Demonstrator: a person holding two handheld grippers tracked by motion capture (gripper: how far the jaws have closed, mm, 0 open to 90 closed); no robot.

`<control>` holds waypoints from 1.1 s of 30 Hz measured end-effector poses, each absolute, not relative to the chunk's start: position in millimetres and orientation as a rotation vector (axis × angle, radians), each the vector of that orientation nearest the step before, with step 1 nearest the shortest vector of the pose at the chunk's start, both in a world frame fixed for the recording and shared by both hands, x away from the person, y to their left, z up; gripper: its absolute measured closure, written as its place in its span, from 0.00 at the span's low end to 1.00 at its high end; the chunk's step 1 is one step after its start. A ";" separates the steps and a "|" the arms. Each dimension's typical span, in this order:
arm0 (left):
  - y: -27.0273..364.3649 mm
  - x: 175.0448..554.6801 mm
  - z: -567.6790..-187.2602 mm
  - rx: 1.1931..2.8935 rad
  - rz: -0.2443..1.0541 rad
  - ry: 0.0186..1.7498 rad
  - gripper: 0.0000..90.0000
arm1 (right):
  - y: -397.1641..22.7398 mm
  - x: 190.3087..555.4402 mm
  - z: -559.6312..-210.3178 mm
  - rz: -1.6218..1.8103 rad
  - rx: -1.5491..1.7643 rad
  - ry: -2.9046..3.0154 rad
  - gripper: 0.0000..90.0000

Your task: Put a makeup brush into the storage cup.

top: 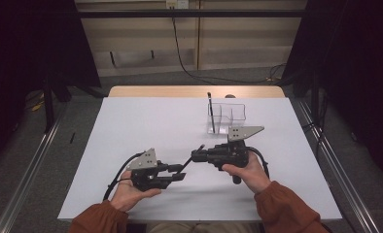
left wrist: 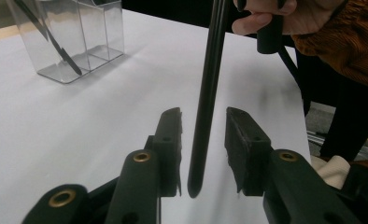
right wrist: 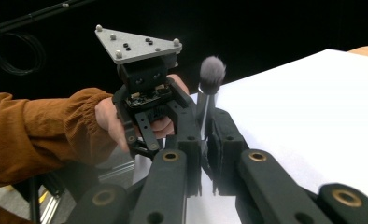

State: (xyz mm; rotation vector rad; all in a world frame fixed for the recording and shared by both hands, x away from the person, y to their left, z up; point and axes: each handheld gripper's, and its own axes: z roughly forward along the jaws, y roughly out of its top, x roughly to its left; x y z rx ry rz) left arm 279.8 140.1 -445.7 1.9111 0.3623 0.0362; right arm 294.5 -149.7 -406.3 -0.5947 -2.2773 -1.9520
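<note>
On the white bench (top: 146,121) a clear organiser (top: 226,118) stands at the far side, right of centre, just beyond the right gripper (top: 198,155). It has several compartments; a dark slim stick (top: 211,112) leans upright in its left one, and the others look bare. Nothing lies between the organiser and the two grippers near the person. The task's thing, a makeup brush (right wrist: 211,74) with a black handle and grey bristles, spans the gap between the grippers, left of the organiser. The right gripper's jaws are clamped on its ferrule. The left gripper (left wrist: 203,135) has jaws parted a little, the handle end standing between them untouched.
</note>
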 end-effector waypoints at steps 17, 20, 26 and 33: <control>147.9 280.3 -442.5 1.890 0.073 0.499 0.35 | -160.4 293.9 -402.5 -1.967 -0.626 -2.302 0.93; 150.6 279.7 -440.1 1.877 0.096 0.530 0.26 | -162.0 293.7 -403.0 -1.963 -0.630 -2.312 0.94; 156.6 282.6 -436.7 1.853 0.129 0.597 0.13 | -164.5 294.4 -402.5 -1.943 -0.644 -2.331 0.93; 165.5 282.7 -432.6 1.821 0.158 0.657 0.03 | -168.6 295.4 -401.0 -1.943 -0.660 -2.342 0.93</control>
